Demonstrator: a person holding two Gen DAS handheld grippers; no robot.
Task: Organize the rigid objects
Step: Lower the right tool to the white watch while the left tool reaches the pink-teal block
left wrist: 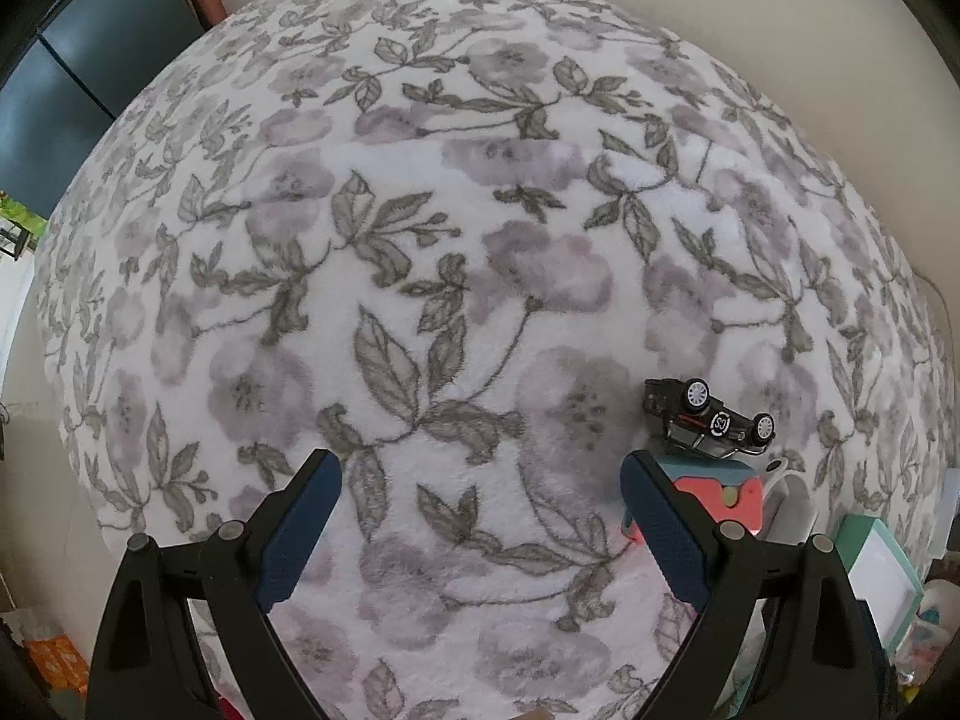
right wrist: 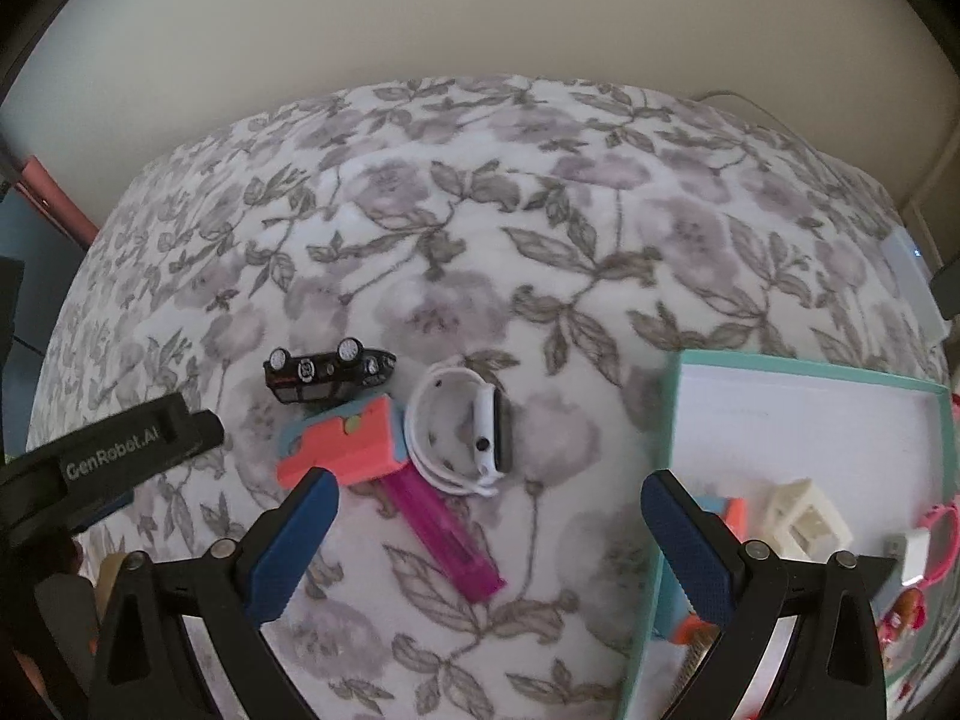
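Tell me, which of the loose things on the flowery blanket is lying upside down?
The black toy car: its wheels point up. The coral block, the white watch and the magenta piece beside it have none.

Soft, even indoor light, faint diffuse shadows, no glare, strong fisheye bulging with dark vignetted corners, left wrist view sharp, right wrist view slightly motion-blurred and dimmer.
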